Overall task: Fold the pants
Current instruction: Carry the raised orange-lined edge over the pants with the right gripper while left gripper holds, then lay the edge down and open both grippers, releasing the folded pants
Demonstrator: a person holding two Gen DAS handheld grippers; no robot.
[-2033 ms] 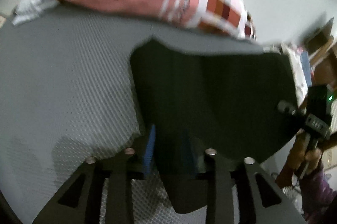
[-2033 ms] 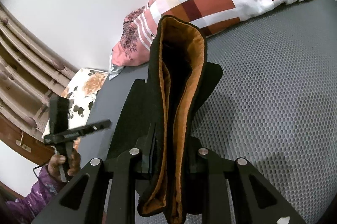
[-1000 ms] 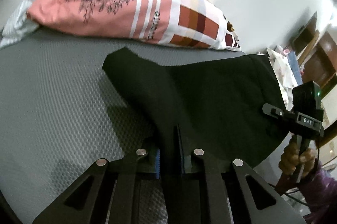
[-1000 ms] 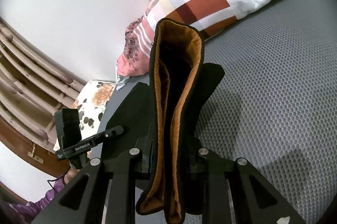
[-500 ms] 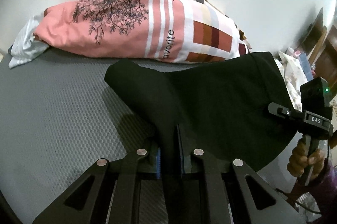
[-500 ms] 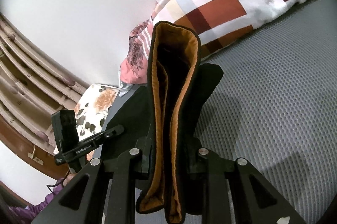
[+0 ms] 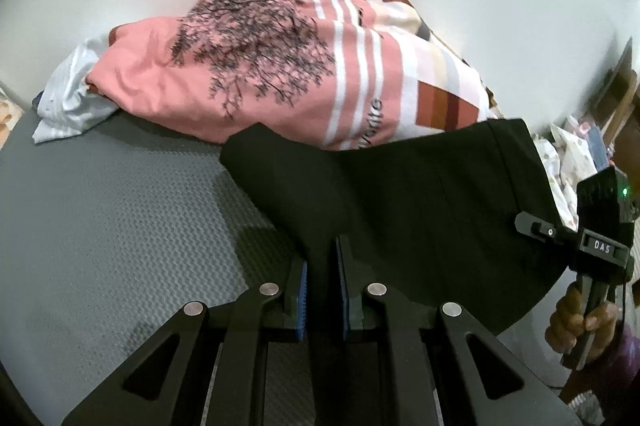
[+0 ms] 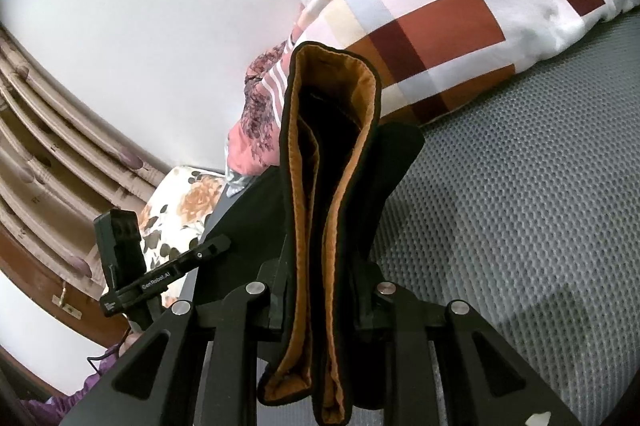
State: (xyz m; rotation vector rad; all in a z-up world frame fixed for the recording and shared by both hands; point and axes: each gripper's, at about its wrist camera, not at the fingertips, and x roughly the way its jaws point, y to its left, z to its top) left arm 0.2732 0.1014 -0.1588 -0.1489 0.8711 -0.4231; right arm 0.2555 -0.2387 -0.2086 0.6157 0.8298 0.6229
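the black pants point(image 7: 420, 210) hang stretched between both tongs above the grey bed point(image 7: 112, 226). the left tongs point(image 7: 322, 290) pinch 1 thin edge; the right tongs point(image 8: 320, 290) clamp a thick, orange-lined bunch. soft and limp, the cloth will likely sag wherever unsupported, so corners and edges look like the best holds.

"DAS" shows on the right gripper point(image 7: 604, 246); "GenRobot.AI" runs along the left gripper point(image 8: 156, 280); the pink pillow point(image 7: 280, 82) reads "…vorite", partly hidden.
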